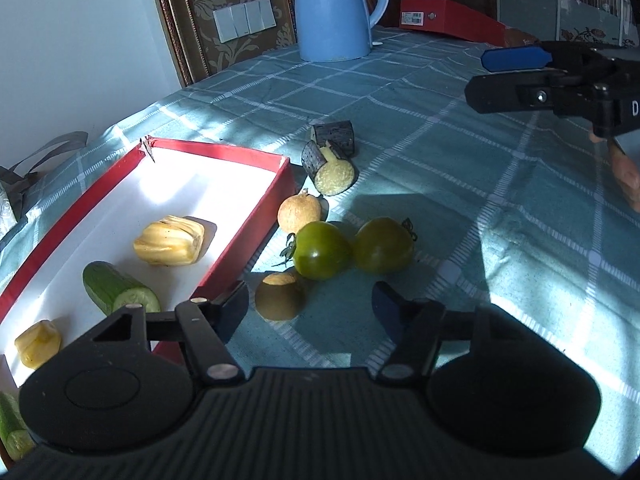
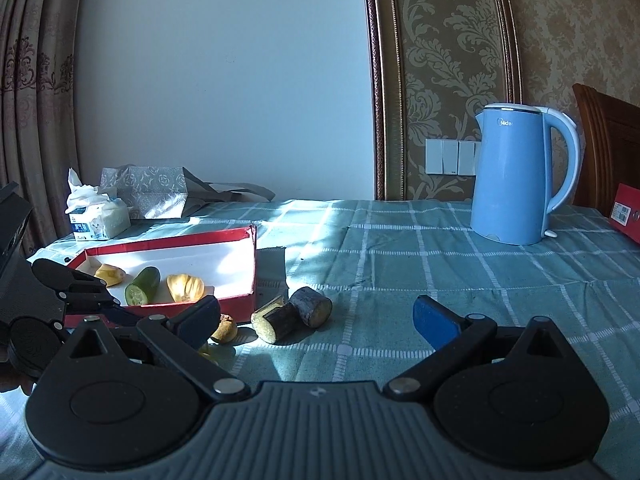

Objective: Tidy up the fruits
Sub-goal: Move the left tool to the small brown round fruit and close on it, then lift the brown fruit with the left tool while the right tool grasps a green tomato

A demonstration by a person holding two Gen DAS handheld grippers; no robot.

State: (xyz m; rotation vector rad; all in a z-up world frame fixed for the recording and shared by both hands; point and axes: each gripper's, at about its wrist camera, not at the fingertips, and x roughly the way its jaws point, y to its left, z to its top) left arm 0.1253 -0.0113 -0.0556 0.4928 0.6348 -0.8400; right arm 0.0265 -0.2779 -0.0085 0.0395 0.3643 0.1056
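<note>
A red box (image 1: 256, 216) with a white inside holds two yellow jackfruit pieces (image 1: 170, 241) and a cucumber piece (image 1: 120, 290). Beside it on the cloth lie two green tomatoes (image 1: 322, 249), a round tan fruit (image 1: 299, 213), a half fruit (image 1: 279, 296) and two dark sugarcane pieces (image 1: 329, 168). My left gripper (image 1: 310, 308) is open and empty, just short of the half fruit. My right gripper (image 2: 316, 322) is open and empty above the cloth, right of the sugarcane pieces (image 2: 292, 314); it also shows in the left wrist view (image 1: 496, 76). The red box (image 2: 224, 276) shows in the right wrist view too.
A blue kettle (image 1: 334, 8) stands at the back of the table, with a red folder (image 1: 452, 20) to its right. A tissue pack (image 2: 98, 216) and a grey bag (image 2: 148, 192) sit at the far left. Another cucumber piece (image 1: 12, 428) lies outside the box, bottom left.
</note>
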